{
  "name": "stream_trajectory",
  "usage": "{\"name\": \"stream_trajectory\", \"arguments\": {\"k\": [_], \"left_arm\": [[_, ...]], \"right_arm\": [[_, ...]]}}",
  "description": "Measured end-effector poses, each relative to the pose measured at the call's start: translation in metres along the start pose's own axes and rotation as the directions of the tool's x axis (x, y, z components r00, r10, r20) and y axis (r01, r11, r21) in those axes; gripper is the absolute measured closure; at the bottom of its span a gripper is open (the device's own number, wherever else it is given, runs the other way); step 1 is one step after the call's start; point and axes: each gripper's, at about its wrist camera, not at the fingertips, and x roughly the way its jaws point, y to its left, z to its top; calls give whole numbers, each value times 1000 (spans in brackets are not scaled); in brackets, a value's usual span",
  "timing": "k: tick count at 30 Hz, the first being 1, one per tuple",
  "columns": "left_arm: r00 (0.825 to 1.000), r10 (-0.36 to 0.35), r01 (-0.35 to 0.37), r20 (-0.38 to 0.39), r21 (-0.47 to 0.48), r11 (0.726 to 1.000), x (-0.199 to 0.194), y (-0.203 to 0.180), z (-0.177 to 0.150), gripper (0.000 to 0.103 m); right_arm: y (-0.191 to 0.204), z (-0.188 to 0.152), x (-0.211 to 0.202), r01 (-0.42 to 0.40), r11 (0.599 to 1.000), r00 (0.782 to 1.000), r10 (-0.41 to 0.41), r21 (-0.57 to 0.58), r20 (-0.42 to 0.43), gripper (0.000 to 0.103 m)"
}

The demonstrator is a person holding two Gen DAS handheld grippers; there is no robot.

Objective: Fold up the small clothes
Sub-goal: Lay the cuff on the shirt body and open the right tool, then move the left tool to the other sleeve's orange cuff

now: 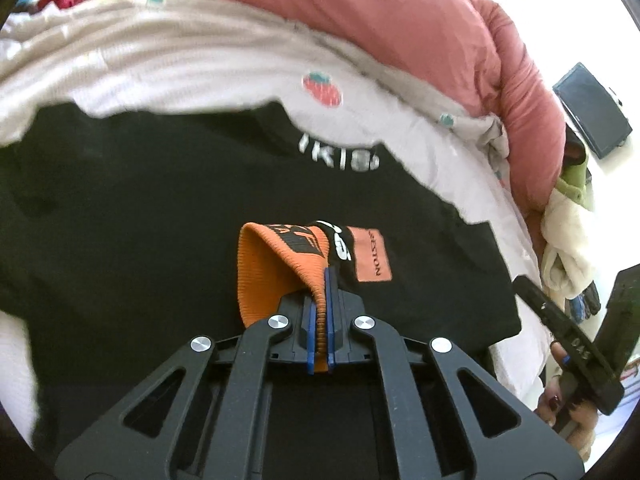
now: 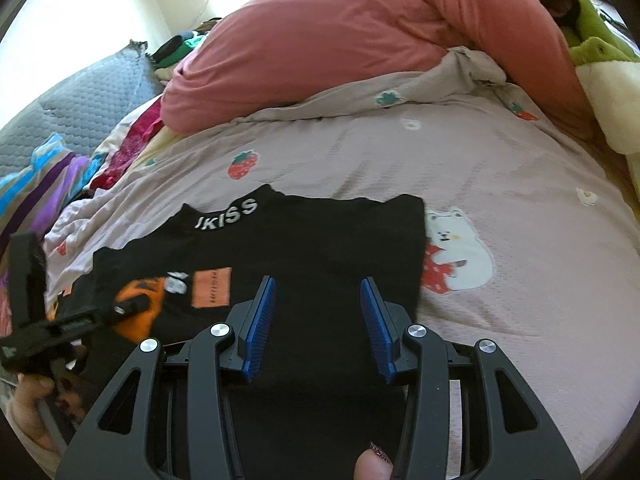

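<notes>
No container is in sight: the black garment (image 2: 304, 248) lies spread flat on the pale strawberry-print bedsheet (image 2: 500, 208), and its orange ribbed cuff (image 1: 280, 268) is pinched between the blue pads of the left gripper (image 1: 319, 320), whose jaws are clamped together on that fabric. The right gripper (image 2: 318, 324) hangs over the garment's lower middle with its jaws apart and nothing between them. A bunched pink duvet (image 2: 320, 36) lies along the far edge of the sheet, with a green plush toy (image 2: 596, 48) beside it and colourful clothes (image 2: 60, 176) piled at the left.
</notes>
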Motion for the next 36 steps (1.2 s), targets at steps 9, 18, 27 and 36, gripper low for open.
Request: {"name": "stream_trajectory", "arguments": {"k": [9, 18, 27, 36], "left_arm": [[985, 127, -130, 120, 22, 991, -53, 24, 15, 103], [970, 217, -217, 111, -16, 976, -55, 47, 7, 77], [953, 302, -301, -7, 61, 952, -12, 48, -10, 76], [955, 293, -294, 37, 38, 955, -35, 53, -15, 75]], "right_arm": [[9, -1, 8, -1, 999, 1000, 1, -38, -17, 60], [45, -11, 40, 12, 987, 995, -28, -162, -100, 60], [51, -30, 70, 65, 967, 973, -117, -248, -201, 55], [54, -29, 55, -8, 972, 984, -34, -233, -176, 47]]}}
